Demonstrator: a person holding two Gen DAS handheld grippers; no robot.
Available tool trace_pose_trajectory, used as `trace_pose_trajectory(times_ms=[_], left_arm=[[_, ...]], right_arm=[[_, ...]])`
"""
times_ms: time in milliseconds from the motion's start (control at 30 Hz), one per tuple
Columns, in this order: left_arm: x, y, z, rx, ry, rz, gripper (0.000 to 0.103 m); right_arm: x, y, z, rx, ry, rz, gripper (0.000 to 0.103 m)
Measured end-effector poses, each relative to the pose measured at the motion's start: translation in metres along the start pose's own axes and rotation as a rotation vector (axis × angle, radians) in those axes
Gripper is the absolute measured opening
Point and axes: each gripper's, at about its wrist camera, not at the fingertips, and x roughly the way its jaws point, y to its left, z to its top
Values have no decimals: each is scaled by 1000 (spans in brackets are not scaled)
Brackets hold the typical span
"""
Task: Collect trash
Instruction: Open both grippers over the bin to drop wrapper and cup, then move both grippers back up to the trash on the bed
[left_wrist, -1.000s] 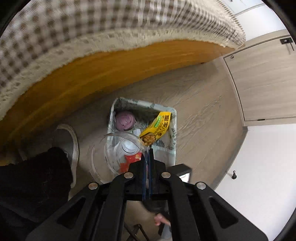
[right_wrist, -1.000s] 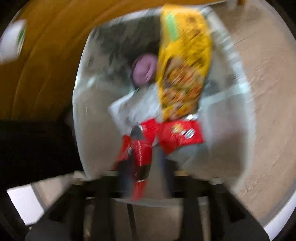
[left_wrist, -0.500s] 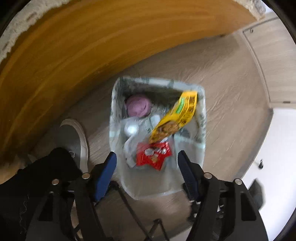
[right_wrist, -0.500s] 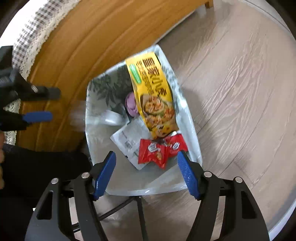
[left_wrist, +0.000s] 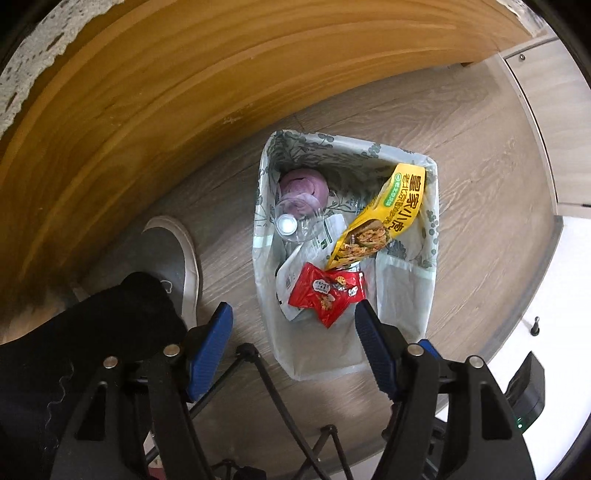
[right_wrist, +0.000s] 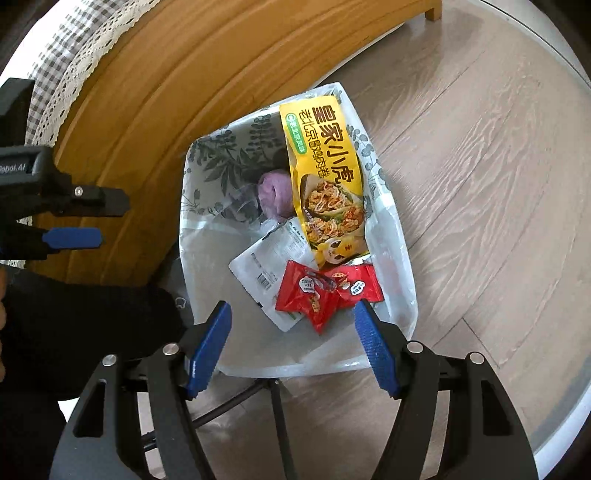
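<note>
Both tools over the lined bin
The bin (right_wrist: 399, 258) stands near the wooden bed frame (left_wrist: 184, 92), bare floor (right_wrist: 480, 184) around. Left tool (left_wrist: 293, 343) and right tool (right_wrist: 293, 343) gape wide, empty.

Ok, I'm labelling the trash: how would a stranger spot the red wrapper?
Find the lined bin on the wood floor beside the bed. The red wrapper lies on top at its near end, over a white pouch; it is the only red piece, smaller than the yellow packet.
</note>
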Motion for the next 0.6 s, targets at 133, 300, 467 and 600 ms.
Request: trace_pose_trajectory(times_ms=[133,300,467,600], left_arm=[[-6,4,-5,1,20,12,67],[-57,0,-19,71,-201,142,67],[-115,2,-36,81,-389,54,67],[-173,10,-61,121,-589,90,72]], right_arm=[[-5,-1,1,-4,-5,-22,66],[-29,9,7,-41,-23,-75,66],[-75,36,28,-124,-101,-141,66],[-119,68,49,-173,-199,-157,66]])
